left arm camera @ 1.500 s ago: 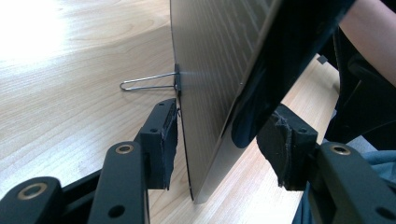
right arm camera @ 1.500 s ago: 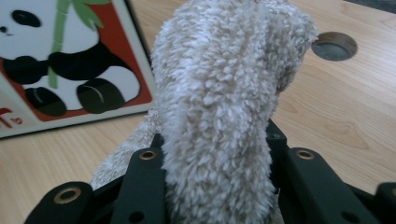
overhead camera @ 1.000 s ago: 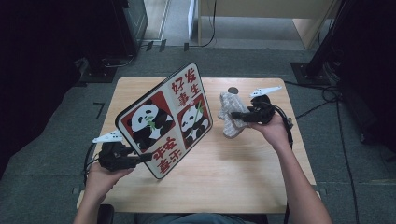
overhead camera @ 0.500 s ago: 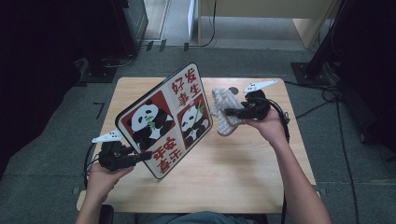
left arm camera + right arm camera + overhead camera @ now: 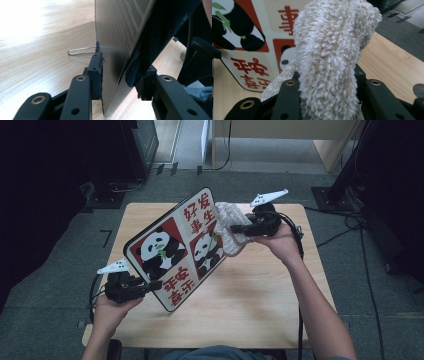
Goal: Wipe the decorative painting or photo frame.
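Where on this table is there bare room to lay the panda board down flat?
The widest bare wood on the table is the near right part, between the panda board and the right forearm. The far left corner behind the board is also bare. The middle is crowded: board, cloth and both claws, left and right.

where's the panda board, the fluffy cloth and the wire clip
panda board (image 5: 172, 252), high view, on its printed face by the left panda
fluffy cloth (image 5: 327, 62), right gripper view, middle of the bunched pile
wire clip (image 5: 81, 50), left gripper view, on the wire loop beside the board's edge
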Demonstrator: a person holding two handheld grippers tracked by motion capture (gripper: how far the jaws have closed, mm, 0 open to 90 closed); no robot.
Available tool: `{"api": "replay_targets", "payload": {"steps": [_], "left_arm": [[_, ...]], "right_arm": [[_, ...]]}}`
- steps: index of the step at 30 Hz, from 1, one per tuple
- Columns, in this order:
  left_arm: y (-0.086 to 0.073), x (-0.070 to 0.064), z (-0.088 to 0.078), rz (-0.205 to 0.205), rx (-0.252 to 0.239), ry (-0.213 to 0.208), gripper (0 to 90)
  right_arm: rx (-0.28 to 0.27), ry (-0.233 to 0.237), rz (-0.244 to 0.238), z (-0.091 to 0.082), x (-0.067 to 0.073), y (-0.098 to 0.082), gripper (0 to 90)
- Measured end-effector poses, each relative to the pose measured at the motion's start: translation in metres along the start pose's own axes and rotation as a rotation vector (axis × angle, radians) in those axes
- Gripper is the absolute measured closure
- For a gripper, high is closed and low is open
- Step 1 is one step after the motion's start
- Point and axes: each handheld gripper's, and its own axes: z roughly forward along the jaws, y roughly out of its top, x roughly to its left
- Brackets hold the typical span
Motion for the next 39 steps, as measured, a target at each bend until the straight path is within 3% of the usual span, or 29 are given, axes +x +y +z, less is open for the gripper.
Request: {"api": "replay_targets", "payload": {"steps": [9,14,18,22,29,39], "left_arm": [[0.001,0.001,-0.001,-0.001,-0.013,-0.003,69.0],[0.001,0.000,0.000,0.002,-0.001,-0.008,73.6],[0.002,0.001,0.000,-0.004,-0.003,-0.002,74.6],[0.001,0.000,-0.002,0.018,-0.005,0.011,75.6],[0.005,0.000,-0.005,0.018,0.021,0.031,77.7],[0.004,-0.001,-0.005,0.011,0.023,0.026,77.4]], "right_arm": [[0.004,0.020,-0.035,0.006,0.010,0.032,63.7],[-0.038,0.046,-0.043,0.004,0.016,0.047,63.8],[-0.053,0.038,-0.051,0.007,0.018,0.056,63.8],[-0.037,0.033,-0.043,0.015,0.015,0.056,63.8],[-0.084,0.055,-0.018,0.015,0.012,0.047,64.1],[-0.073,0.066,-0.032,0.018,0.011,0.047,64.1]]}}
